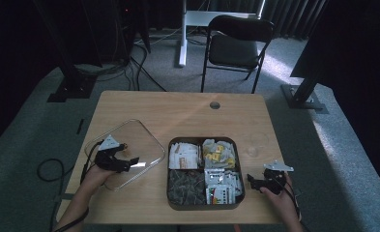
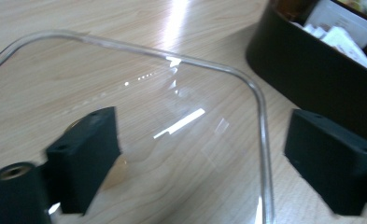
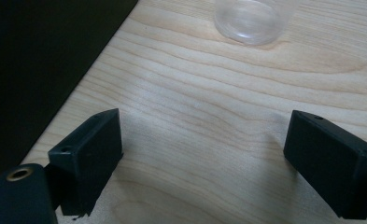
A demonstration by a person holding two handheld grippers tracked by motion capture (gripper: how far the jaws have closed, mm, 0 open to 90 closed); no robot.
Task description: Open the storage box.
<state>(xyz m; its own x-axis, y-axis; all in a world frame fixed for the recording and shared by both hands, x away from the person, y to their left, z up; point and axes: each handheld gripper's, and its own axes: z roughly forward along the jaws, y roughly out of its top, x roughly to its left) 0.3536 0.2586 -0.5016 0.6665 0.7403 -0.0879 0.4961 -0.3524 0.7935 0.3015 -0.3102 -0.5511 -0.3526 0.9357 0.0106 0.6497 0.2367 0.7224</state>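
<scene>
A clear plastic lid (image 1: 135, 137) with rounded corners lies flat on the wooden table at the left. My left gripper (image 1: 129, 162) hovers over the lid's near part, open, with nothing between the jaws. In the left gripper view the lid's rim (image 2: 261, 116) runs between my wide-apart jaws, my left gripper (image 2: 200, 140) pointing over it. A dark tray (image 1: 168, 169) of four compartments holds several packets in the middle. My right gripper (image 1: 252, 180) rests open just right of the tray, and the right gripper view has my right gripper (image 3: 204, 140) over bare wood.
A small clear cup (image 1: 256, 143) stands right of the tray, ahead of my right jaws (image 3: 251, 18). The tray's dark wall (image 3: 31, 56) is close on one side and also sits beyond the lid (image 2: 302, 65). A black chair (image 1: 236, 46) stands behind the table.
</scene>
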